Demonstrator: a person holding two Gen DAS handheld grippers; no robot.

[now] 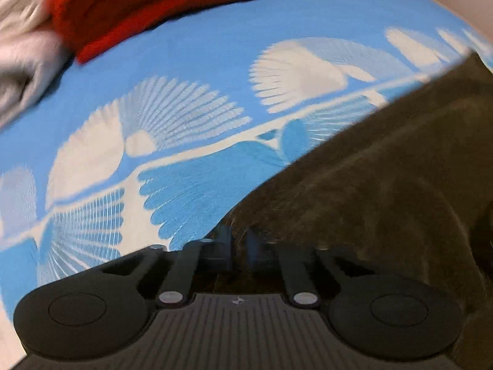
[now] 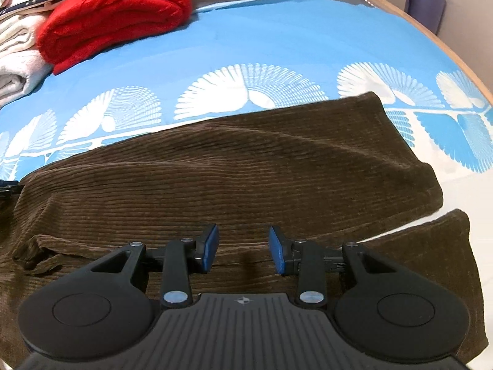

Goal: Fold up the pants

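Note:
Brown corduroy pants [image 2: 234, 172] lie across the blue patterned bedsheet [image 2: 277, 37], both legs stretching to the right with hems at the right end. My right gripper [image 2: 243, 251] is open, its blue pads [image 2: 211, 246] just above the near leg. In the left wrist view the pants [image 1: 385, 178] rise from the lower middle to the upper right. My left gripper [image 1: 237, 246] is shut on the pants' edge, with the fabric bunched between its fingers. That view is motion-blurred.
A folded red blanket [image 2: 117, 15] lies at the far left of the bed, also in the left wrist view [image 1: 160, 3]. Folded white towels [image 2: 18, 58] sit left of it. The bed's wooden edge [image 2: 431, 30] runs at the right, with a wall behind.

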